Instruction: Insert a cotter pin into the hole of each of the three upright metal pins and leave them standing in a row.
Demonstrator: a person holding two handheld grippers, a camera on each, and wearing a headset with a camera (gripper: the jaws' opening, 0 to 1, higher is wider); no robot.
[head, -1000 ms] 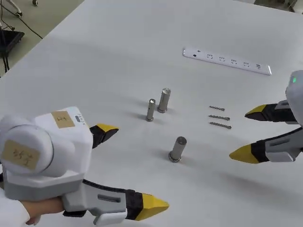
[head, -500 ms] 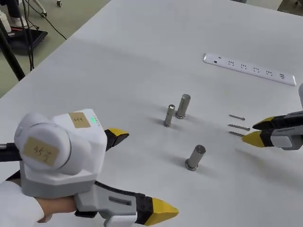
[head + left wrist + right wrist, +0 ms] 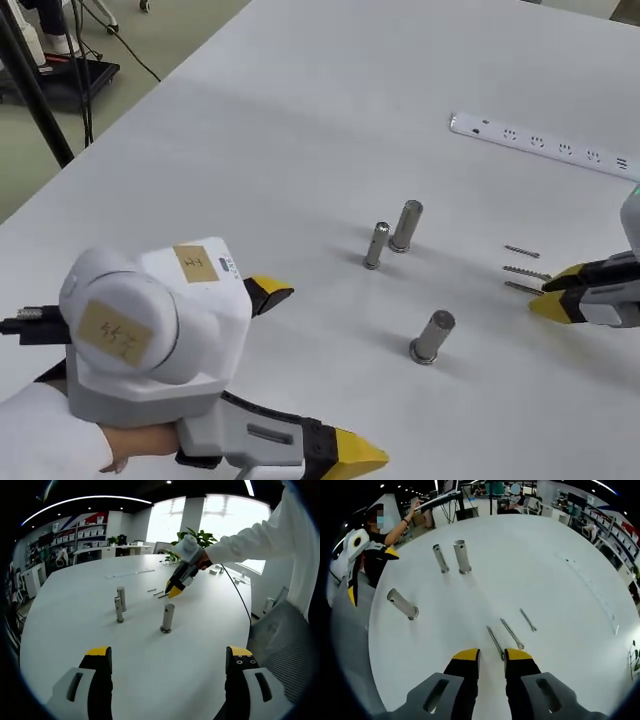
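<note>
**Head view.** The left gripper (image 3: 315, 372) is at 7 o'clock, its jaws spread wide and empty over the white table (image 3: 250, 150). Three metal pins (image 3: 406, 226) stand upright near centre (two close together, the third apart at 5 o'clock from them). Three cotter pins (image 3: 525, 271) lie side by side at 3 o'clock, with the right gripper (image 3: 558, 295) at the lowest one. A power strip (image 3: 545, 147) lies at 1 o'clock.

**Left gripper view.** The metal pins stand toward 12 o'clock, well ahead of the jaws.

**Right gripper view.** The jaws are drawn near together with a narrow gap between them. They flank the near end of the closest cotter pin and are not clenched on it.
</note>
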